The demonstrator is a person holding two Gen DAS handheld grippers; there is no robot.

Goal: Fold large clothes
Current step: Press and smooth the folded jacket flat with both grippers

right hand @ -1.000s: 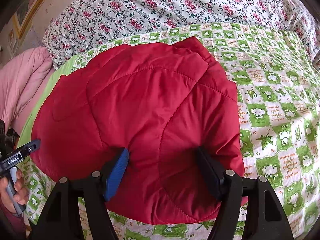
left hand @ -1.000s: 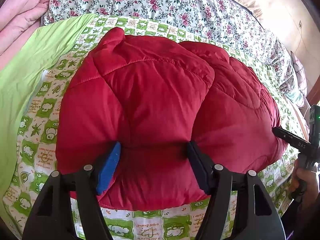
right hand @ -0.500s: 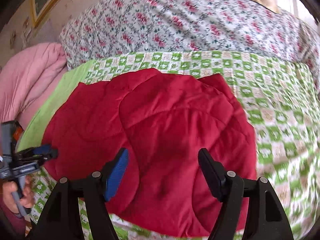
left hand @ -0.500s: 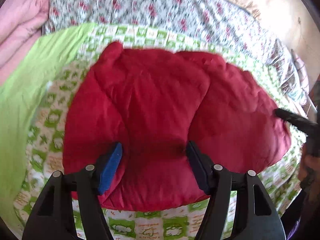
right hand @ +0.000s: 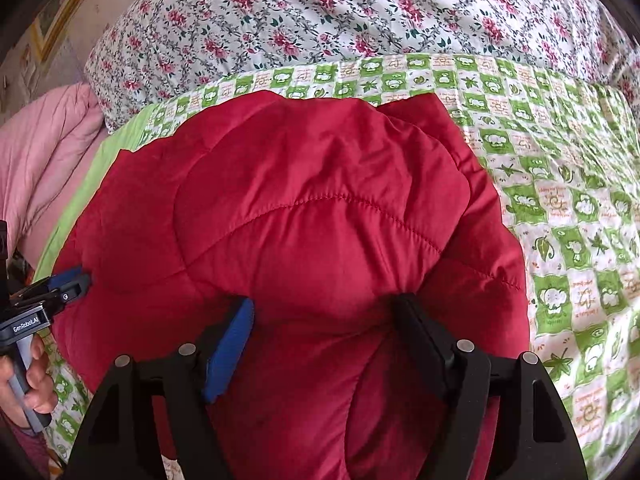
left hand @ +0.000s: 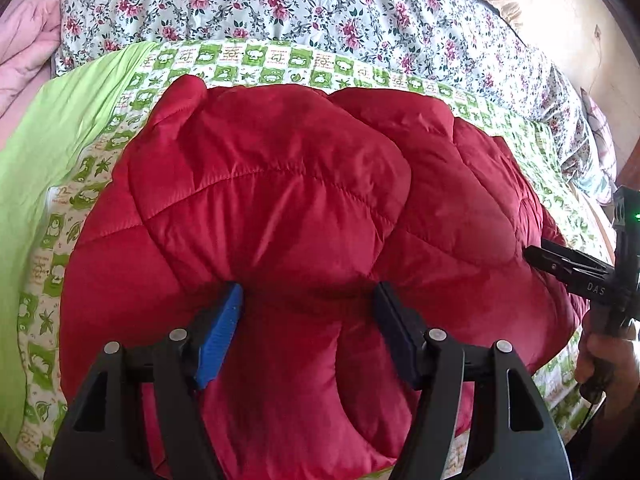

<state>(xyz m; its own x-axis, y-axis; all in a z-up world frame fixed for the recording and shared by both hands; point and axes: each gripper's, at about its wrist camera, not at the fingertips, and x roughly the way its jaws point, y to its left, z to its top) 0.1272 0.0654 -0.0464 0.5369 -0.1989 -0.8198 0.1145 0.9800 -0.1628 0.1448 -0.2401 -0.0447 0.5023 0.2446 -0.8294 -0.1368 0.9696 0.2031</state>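
A padded red jacket (left hand: 280, 200) lies folded into a thick bundle on a green checked sheet (left hand: 280, 56). In the left wrist view my left gripper (left hand: 310, 296) is shut on the jacket's near edge, and the padding puckers and bulges between its blue and black pads. The right wrist view shows the same jacket (right hand: 320, 240) with my right gripper (right hand: 324, 304) pinching a thick fold of its near edge, with creases at both pads. Each tool's fingers (left hand: 560, 268) (right hand: 64, 284) show at the side of the other's view, against the jacket's end. The near hem is hidden under the fingers.
A floral cover (left hand: 280, 0) lies across the bed behind the sheet. A pink quilt (right hand: 48, 152) is heaped at the left. Bare checked sheet (right hand: 568, 208) stretches to the right of the jacket. A hand (left hand: 604, 360) holds each tool's handle.
The jacket now fills more of both views and its near hem has dropped out of sight under the fingers. The fold between the right jaws has bunched up more.
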